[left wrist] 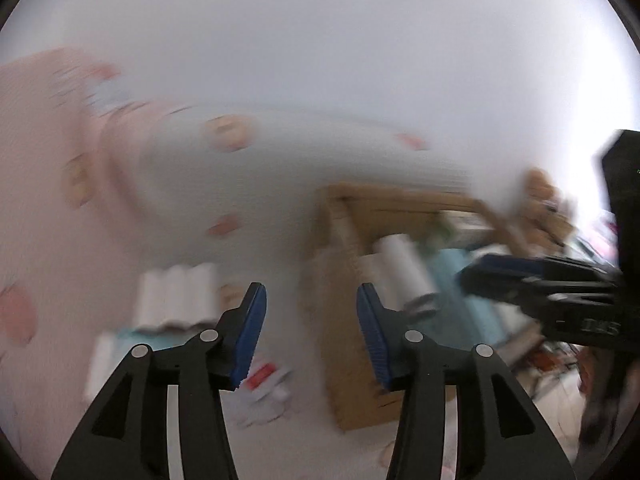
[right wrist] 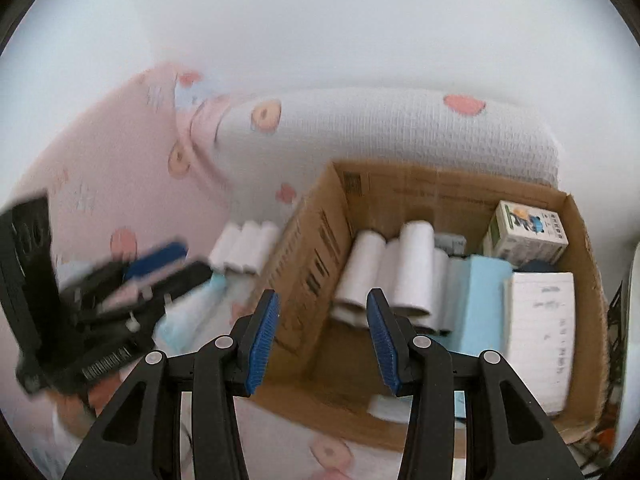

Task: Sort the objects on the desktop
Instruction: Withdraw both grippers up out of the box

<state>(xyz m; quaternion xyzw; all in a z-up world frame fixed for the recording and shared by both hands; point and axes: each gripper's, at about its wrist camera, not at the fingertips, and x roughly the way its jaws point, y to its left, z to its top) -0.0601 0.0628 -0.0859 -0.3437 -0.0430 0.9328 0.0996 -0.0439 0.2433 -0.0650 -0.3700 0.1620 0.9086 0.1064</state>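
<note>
Right tongs (right wrist: 324,336): jaws spread wide, blue pads apart, nothing between them; they hang over the near left wall of the box.
Left tongs (left wrist: 310,332): jaws also wide apart and holding nothing; this view is badly blurred. They sit above the cloth just left of the box. In the right view the same tool (right wrist: 168,264) shows as a dark smear at the left edge.
Cloth (right wrist: 400,120): pale quilted fabric with pink and orange round prints, covering the surface under everything; a pink stretch lies to the left.
Box (right wrist: 316,232): open brown cardboard carton resting on the cloth, right of centre in both views.
Notepad (right wrist: 540,332): white lined pad lying flat inside the box, against its right wall.
Blue pad (right wrist: 476,312): light blue flat sheet inside the box, between the notepad and the inner rolls.
Inner rolls (right wrist: 400,272): cluster of white rolls inside the box, along its left side.
Outer rolls (right wrist: 246,250): three white rolls side by side on the cloth, just outside the left wall of the box.
Carton (right wrist: 528,236): small printed white and green packet in the far right corner of the box, tilted.
</note>
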